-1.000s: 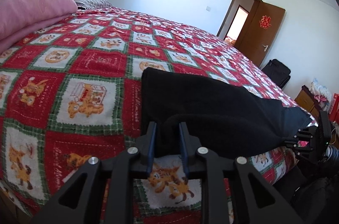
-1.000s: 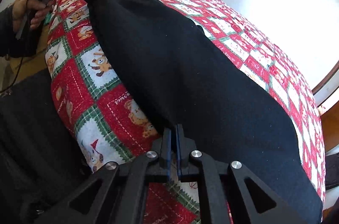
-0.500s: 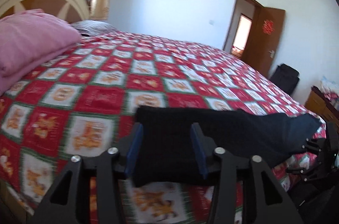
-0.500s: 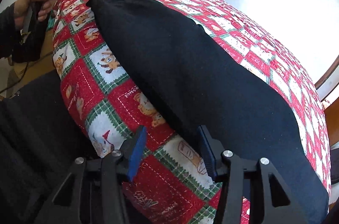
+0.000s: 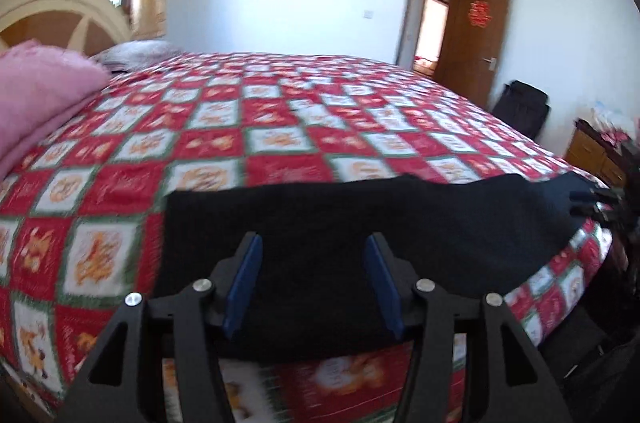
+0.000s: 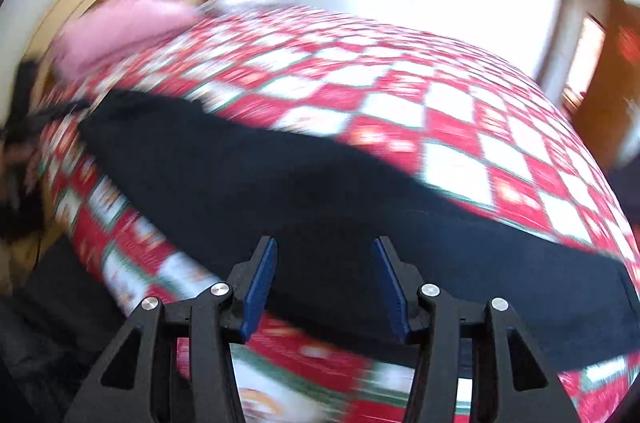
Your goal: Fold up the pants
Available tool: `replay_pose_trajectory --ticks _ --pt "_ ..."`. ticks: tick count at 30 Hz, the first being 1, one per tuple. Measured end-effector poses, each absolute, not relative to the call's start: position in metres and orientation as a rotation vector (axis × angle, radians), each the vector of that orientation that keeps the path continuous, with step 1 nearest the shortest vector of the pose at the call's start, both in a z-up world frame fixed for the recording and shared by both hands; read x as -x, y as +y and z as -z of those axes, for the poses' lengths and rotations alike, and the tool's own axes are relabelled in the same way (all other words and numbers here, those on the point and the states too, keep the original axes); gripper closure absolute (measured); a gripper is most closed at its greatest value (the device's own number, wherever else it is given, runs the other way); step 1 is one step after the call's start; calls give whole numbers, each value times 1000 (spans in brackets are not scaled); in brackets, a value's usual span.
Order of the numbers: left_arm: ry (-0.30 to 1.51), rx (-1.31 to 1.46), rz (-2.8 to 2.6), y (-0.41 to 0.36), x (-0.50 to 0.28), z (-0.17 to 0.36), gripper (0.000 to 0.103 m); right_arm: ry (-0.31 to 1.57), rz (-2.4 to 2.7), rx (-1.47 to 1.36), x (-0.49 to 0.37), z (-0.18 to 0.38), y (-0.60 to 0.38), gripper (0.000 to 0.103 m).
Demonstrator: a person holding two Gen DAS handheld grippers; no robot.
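A large bed (image 5: 360,111) covered in a red, white and green checked quilt fills both views, with open quilt stretching up to the top half of each frame. A pink blanket (image 5: 36,91) lies at the left edge of the left wrist view, beside a pale curved headboard (image 5: 52,7). A brown door (image 5: 476,35) stands open at the upper right.

The black pants (image 5: 360,223) lie flat in a long band along the near edge of the bed, across the lower middle of both frames; one end sits at lower right in the right wrist view (image 6: 560,295). They look like one long strip, legs probably laid together already, so the crosswise folds appear still to be done. The right view is blurred, so finer creases cannot be read.

The left gripper (image 5: 314,283) is at bottom centre, its blue-padded jaws spread apart over the cloth, gripping nothing. The right gripper (image 6: 326,287) likewise has its jaws apart, empty, above the pants.

The bed's near edge falls away just below the pants; free room for folding lies toward the far side.
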State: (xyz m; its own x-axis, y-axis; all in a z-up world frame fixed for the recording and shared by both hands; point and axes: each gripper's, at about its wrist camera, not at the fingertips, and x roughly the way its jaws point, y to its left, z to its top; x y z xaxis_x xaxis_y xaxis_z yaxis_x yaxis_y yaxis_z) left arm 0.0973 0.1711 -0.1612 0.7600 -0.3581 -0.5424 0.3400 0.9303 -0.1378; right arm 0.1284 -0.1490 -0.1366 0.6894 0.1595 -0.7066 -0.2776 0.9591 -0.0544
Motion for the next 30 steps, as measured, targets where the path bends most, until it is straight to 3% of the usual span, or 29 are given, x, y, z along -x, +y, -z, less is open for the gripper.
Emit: replay_pose_trajectory --ticks 8,16,26,30 --pt "603 -81 664 38 -99 141 46 641 201 -236 -110 93 -332 51" --pt "671 -184 928 -91 -79 161 46 575 422 -459 -72 99 -437 51" --pt "753 -211 992 -126 -65 190 46 593 402 -546 -77 122 -462 52" --pt "767 -259 936 -126 -67 201 46 618 391 -509 -86 128 -456 62"
